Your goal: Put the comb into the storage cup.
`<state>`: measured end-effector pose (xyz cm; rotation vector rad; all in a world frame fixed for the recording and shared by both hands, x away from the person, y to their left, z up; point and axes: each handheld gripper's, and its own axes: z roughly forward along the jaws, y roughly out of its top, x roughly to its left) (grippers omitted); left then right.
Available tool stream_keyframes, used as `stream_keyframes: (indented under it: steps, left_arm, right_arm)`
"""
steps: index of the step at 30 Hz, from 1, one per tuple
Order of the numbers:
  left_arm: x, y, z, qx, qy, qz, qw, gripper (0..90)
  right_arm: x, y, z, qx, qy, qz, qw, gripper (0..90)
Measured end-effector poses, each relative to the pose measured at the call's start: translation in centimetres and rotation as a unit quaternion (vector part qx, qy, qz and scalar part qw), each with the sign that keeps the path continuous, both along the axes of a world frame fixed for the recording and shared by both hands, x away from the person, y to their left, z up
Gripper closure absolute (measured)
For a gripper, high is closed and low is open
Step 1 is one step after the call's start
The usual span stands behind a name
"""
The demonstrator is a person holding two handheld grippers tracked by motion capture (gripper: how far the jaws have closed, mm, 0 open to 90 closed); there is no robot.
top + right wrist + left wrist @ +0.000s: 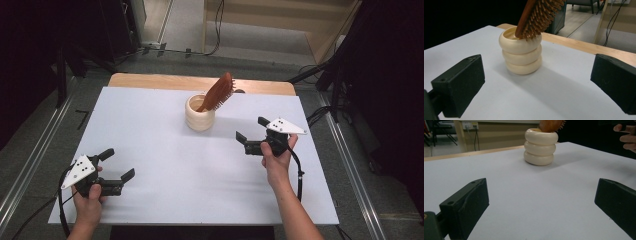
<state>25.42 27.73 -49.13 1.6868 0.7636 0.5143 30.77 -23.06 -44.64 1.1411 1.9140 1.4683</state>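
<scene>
Right gripper (537, 82) view: hairbrush (537, 16) bristles inside cream holder (521, 56).

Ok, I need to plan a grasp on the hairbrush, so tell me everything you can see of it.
The hairbrush looks like reddish-brown wood, with an oval head and rows of wooden pins. It stands handle-down in the cream ribbed holder, leaning up and to the right in the high view, its head well above the rim. It rests against the rim; its handle is hidden inside. Neither gripper touches it.
</scene>
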Motion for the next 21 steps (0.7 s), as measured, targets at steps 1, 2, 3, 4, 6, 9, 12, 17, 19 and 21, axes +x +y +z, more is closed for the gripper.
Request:
stream_keyframes:
  steps: [1,2,3,4,6,9,12,17,19,21]
  left_arm:
    - [0.0,0.0,0.0,0.000,0.000,0.000,1.0000,0.0]
    - [0.0,0.0,0.0,0.000,0.000,0.000,1.0000,0.0]
    - [0.0,0.0,0.0,0.001,0.000,0.000,1.0000,0.0]
    - [0.0,0.0,0.0,0.001,0.000,0.000,1.0000,0.0]
    - [0.0,0.0,0.0,0.000,0.000,0.001,1.0000,0.0]
    - [0.0,0.0,0.0,0.001,0.000,0.000,1.0000,0.0]
    - [0.0,0.0,0.0,0.001,0.000,0.001,1.0000,0.0]
    - [0.0,0.0,0.0,0.001,-0.001,0.001,1.0000,0.0]
    - [0.0,0.0,0.0,0.001,0.000,0.002,1.0000,0.0]
    - [0.0,0.0,0.0,0.002,0.000,0.001,1.0000,0.0]
  right_arm:
    - [-0.1,-0.2,-0.1,0.000,-0.001,0.000,1.0000,0.0]
    - [-0.3,-0.4,-0.2,-0.001,-0.001,-0.003,1.0000,0.0]
    - [-0.4,-0.5,-0.3,0.000,0.000,-0.003,1.0000,0.0]
    - [-0.6,-0.7,-0.4,0.001,0.002,-0.006,1.0000,0.0]
    - [-0.9,-1.0,-0.7,0.000,0.001,-0.007,1.0000,0.0]
    - [-1.4,-1.5,-1.1,-0.002,0.001,-0.010,0.9999,0.0]
    - [-1.8,-2.0,-1.4,-0.002,0.000,-0.010,0.9999,0.0]
    - [-2.4,-2.7,-2.0,-0.003,0.005,-0.012,0.9999,0.0]
    - [-2.7,-3.1,-2.2,-0.002,0.006,-0.013,0.9999,0.0]
    - [-3.0,-3.5,-2.3,-0.001,0.004,-0.016,0.9999,0.0]
